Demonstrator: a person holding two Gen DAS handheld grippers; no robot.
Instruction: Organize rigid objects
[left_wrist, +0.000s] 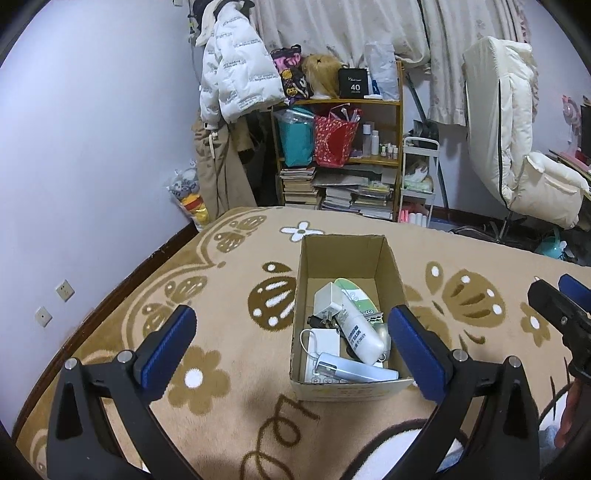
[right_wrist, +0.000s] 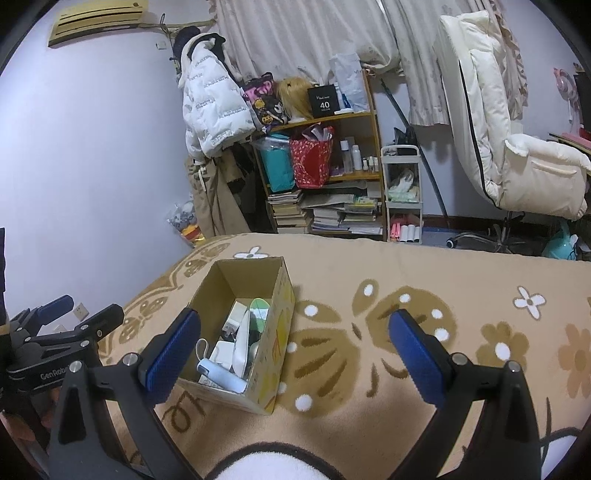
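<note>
cardboard box (left_wrist: 384, 273) is sitting open-topped on the bed (left_wrist: 229, 302), on a tan blanket with a brown flower and butterfly pattern, near the middle of the left wrist view and left of centre in the right wrist view. its flaps are out of the way, likely so things can be dropped straight in.

contents are lying piled and overlapping toward the near end, probably as they fell: one white tube (left_wrist: 360, 332) with blue print slanting across the top, one white charger plug (left_wrist: 327, 300) behind it, one green and white disc (left_wrist: 356, 293) leaning toward the far wall, one pale cylinder (left_wrist: 354, 369) along the near wall, one white block with a cord loop (left_wrist: 323, 341). some dark pieces underneath are too hidden to count.

left gripper (left_wrist: 291, 347) is hovering wide open over the near end of the box, holding nothing. right gripper (right_wrist: 293, 349) is also spread wide and empty, over the blanket just right of the box.

no loose item is showing on the blanket, so the sorting is looking close to finished.
</note>
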